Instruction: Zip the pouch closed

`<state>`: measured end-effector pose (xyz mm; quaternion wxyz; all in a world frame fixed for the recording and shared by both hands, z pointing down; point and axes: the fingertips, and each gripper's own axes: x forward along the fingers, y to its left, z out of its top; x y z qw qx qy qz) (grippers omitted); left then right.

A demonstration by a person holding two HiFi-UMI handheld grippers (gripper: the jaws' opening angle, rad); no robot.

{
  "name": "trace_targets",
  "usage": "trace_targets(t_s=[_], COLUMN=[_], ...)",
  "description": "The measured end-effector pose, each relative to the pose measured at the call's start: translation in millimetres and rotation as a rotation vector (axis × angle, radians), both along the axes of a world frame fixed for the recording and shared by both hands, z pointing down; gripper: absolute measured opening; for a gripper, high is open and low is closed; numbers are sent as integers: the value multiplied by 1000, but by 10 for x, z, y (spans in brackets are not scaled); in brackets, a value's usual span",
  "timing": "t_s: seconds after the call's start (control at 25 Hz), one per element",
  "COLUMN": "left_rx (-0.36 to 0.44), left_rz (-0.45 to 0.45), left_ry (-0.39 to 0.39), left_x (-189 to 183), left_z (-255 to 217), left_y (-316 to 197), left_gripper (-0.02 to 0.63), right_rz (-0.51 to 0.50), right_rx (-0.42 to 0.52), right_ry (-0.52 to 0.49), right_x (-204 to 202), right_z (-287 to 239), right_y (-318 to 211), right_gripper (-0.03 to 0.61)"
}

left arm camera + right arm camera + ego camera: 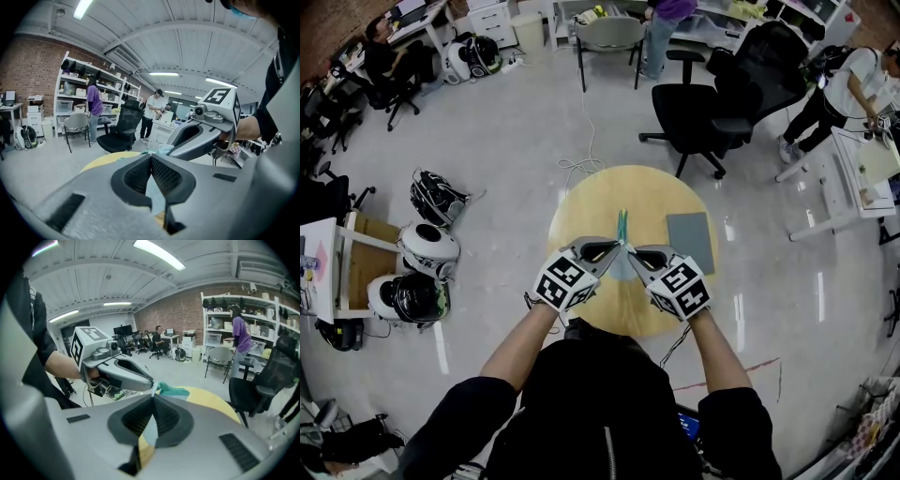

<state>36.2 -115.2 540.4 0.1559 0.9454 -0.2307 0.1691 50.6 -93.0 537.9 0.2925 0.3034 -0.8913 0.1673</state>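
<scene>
Pinching the pouch (155, 199), closed jaws show close-up; head view adds grey pad (690, 240).

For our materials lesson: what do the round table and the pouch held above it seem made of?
Table: likely wood or laminate, smooth, pale yellow. Pouch: probably thin soft fabric or plastic, teal; it pinches flat between the jaws.

Pouch (622, 232): thin, teal-green w/ pale nr end; held edge-up above table (581, 211); nr end pinched both sides
</scene>
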Motion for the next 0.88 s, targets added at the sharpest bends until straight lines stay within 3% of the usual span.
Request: trace_targets(t_s=[0.88], left_rx=[-22], left_rz=[-47], left_ry=[-37], left_x=[-179], left_z=[138], left_y=[-133], left_gripper=[6], right_rz=[-3], right_rx=[-13], right_ry=[-18], right_x=[-5], right_z=[-2], right_y=[72], right_gripper=[3])
